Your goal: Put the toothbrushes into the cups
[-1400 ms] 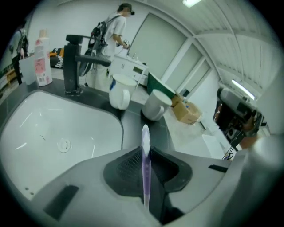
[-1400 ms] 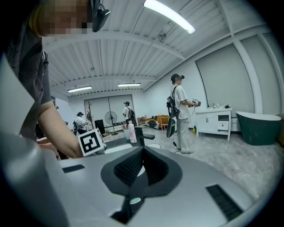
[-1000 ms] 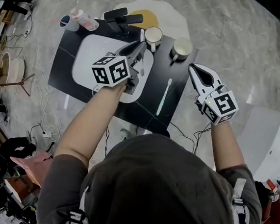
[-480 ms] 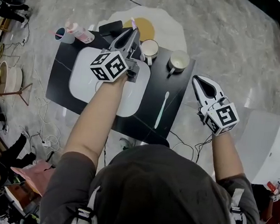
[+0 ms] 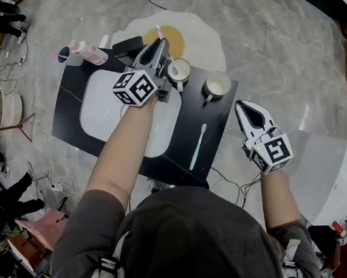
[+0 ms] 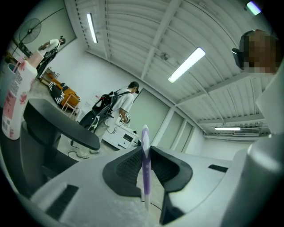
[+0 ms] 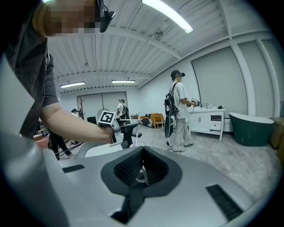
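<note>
Toothbrush one, the purple one (image 6: 145, 153), stood upright between the pads of the left gripper (image 5: 156, 49), which was clamped on its handle. The bristle end poked out above the jaws and the tail end hung below them. My worry was that thin grip: a slim handle held at one spot can pivot, so any bump on a rim could swing it out of line or let it slip through.

The nearer cup (image 5: 186, 74) sat just beside the gripper's nose, to its right in the head view, on the far edge of the black mat (image 5: 72, 113). It looked light and stood close enough that a careless sweep could knock it over or shove it off the mat. I judged that the brush had to go in from above, not from the side.

The second cup (image 5: 227, 84) stood near the first, further right. The pale green toothbrush (image 5: 198, 145) lay flat on the mat between the arms, well apart from both grippers. The right gripper (image 5: 240, 105) hung off the mat's right edge with its jaws pressed together on nothing. Lying that flat, the brush could skid away under the closing jaws.
</note>
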The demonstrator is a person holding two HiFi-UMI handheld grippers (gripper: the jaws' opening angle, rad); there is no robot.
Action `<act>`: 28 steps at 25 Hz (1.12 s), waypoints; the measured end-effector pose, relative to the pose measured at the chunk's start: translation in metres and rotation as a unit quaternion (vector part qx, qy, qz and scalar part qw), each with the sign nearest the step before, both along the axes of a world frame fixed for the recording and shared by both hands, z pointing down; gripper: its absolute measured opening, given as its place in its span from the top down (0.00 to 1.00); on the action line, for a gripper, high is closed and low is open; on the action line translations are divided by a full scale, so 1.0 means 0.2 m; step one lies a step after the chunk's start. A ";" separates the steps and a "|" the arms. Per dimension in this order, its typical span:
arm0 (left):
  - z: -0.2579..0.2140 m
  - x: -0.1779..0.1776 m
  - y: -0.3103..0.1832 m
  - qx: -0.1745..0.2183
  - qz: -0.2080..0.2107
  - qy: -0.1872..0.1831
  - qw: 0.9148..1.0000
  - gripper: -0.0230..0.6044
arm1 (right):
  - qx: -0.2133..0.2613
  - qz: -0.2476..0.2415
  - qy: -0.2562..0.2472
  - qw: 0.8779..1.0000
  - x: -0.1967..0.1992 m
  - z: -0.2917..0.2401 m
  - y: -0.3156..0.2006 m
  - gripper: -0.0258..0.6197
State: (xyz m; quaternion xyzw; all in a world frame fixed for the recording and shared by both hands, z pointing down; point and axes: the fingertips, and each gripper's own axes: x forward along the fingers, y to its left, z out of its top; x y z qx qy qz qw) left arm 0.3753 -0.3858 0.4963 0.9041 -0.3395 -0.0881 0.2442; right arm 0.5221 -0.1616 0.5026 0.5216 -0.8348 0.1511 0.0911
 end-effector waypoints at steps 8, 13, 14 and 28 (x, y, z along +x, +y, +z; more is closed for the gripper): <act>0.19 0.06 0.19 0.004 0.062 -0.075 0.995 0.83 | -0.008 -0.002 0.003 1.000 -0.01 0.04 0.01 0.97; 0.29 -0.02 0.35 -0.033 0.075 -0.132 0.988 0.69 | -0.001 -0.012 0.006 1.000 -0.07 0.01 0.02 0.97; 0.29 -0.04 0.39 -0.041 0.077 -0.139 0.986 0.69 | 0.002 -0.012 0.006 1.000 -0.08 -0.01 0.02 0.97; 0.42 0.12 1.29 -0.168 0.271 -0.255 0.913 0.70 | 0.024 -0.013 0.019 0.999 -0.20 -0.19 0.21 0.97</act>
